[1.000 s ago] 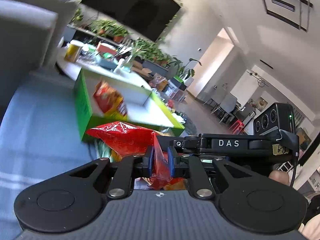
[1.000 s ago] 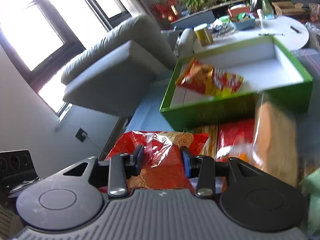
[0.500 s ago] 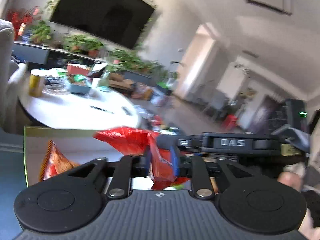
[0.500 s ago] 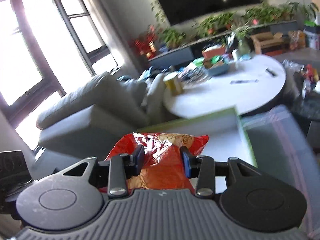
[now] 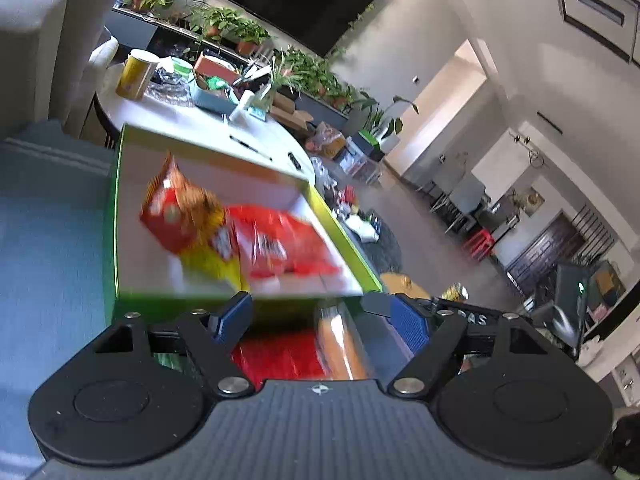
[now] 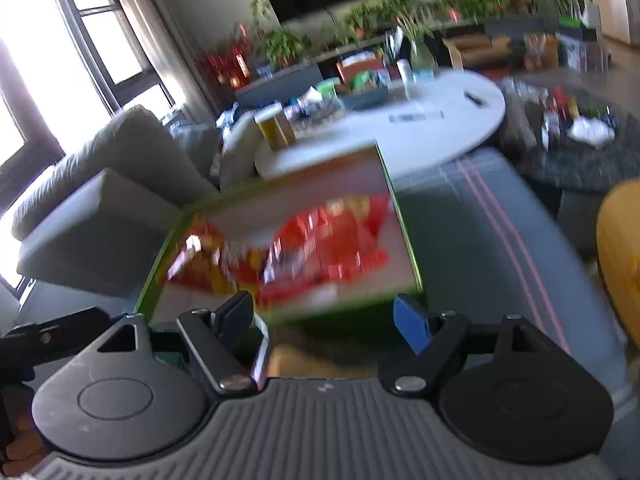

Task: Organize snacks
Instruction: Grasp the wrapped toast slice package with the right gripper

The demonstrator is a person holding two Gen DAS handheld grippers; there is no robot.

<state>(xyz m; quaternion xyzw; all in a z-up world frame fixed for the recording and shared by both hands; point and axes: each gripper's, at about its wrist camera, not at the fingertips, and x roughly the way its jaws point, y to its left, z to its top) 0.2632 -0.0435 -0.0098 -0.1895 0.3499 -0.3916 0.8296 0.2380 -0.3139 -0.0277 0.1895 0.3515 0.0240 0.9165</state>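
A green box point(image 5: 114, 216) with a white inside holds two snack bags: an orange-red one point(image 5: 184, 216) at the left and a flat red one point(image 5: 288, 244) beside it. The box point(image 6: 406, 240) and both bags point(image 6: 320, 248) also show, blurred, in the right wrist view. My left gripper point(image 5: 320, 316) is open and empty just in front of the box's near wall. My right gripper point(image 6: 324, 316) is open and empty at the same near wall. A red bag point(image 5: 280, 356) and an orange packet point(image 5: 340, 344) lie below the left fingers.
The box rests on a blue-grey striped cloth point(image 5: 44, 216). A white round table point(image 5: 208, 128) behind holds a yellow can point(image 5: 134, 74), a tray of items and pens. A grey sofa point(image 6: 100, 184) stands at the left. A yellow object point(image 6: 620, 248) is at the right edge.
Both grippers held the red bag between them, carried it over the box and opened. The red bag now lies inside the box beside the orange-red bag.
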